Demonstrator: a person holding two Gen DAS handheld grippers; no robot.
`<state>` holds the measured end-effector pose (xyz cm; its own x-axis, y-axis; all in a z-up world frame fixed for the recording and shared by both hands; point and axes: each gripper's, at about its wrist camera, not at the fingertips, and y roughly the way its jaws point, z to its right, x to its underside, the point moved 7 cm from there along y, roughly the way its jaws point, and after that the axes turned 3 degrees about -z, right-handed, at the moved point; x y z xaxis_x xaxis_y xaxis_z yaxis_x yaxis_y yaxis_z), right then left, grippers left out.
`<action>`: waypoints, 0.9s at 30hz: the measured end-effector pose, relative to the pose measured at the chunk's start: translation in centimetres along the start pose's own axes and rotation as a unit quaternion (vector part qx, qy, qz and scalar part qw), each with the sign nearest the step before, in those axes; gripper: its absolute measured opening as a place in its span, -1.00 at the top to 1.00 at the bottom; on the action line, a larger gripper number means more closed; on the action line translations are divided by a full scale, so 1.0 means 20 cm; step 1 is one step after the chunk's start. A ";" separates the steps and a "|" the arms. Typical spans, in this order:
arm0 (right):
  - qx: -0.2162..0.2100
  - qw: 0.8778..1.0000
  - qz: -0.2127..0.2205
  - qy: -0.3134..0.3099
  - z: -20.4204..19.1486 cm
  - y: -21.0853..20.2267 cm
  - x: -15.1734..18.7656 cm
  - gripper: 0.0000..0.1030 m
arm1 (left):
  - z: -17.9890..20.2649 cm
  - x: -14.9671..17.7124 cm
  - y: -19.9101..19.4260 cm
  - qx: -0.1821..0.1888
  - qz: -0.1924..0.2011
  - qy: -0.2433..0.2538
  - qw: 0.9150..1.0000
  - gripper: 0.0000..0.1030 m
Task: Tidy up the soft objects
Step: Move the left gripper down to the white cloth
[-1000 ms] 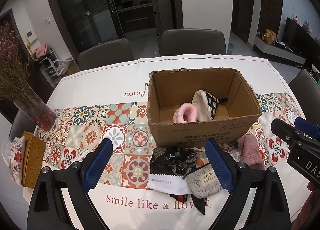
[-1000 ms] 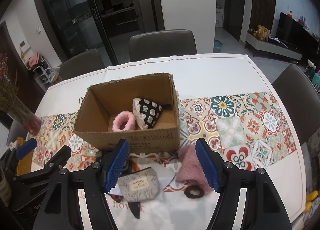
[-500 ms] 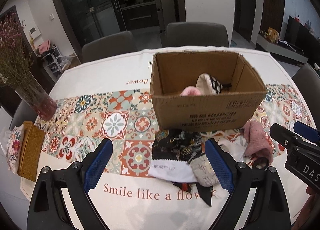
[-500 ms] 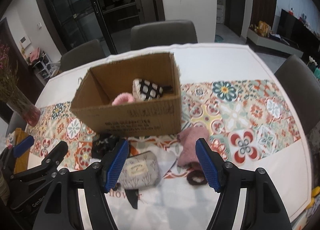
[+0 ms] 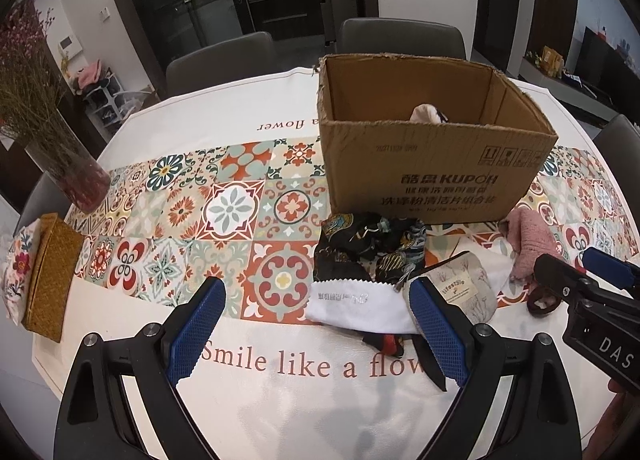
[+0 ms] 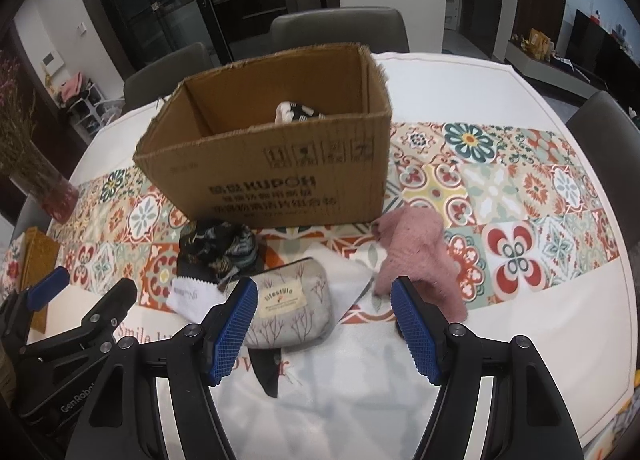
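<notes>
Gathering soft items into the open brown cardboard box (image 5: 432, 176) appears underway: beyond the left gripper (image 5: 318, 334), spread wide and empty, a dark patterned cloth bundle (image 5: 368, 248) and white cloth (image 5: 360, 306) wait just ahead. From the right view, the right gripper (image 6: 324, 334) stands apart, clasping nothing; a grey fabric pouch (image 6: 294, 308) lies between its tips, a pink fuzzy cloth (image 6: 420, 256) beyond its right tip.

Grey pouch (image 6: 294, 306), pink knit (image 6: 416, 252) before box (image 6: 280, 180).
</notes>
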<state>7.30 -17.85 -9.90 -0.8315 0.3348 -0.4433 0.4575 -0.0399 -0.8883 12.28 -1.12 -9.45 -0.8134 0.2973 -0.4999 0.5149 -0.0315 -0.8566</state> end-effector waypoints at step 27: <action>-0.007 0.997 -0.070 0.019 -0.03 0.39 0.21 -0.36 | 0.00 0.21 0.37 0.052 -0.048 -0.015 0.997 -0.63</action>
<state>7.67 -16.20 -18.65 -0.8752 0.3717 -0.3095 0.3419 0.0227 -0.9395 12.64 -0.11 -17.97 -0.8655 0.2759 -0.4180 0.4054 -0.1043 -0.9082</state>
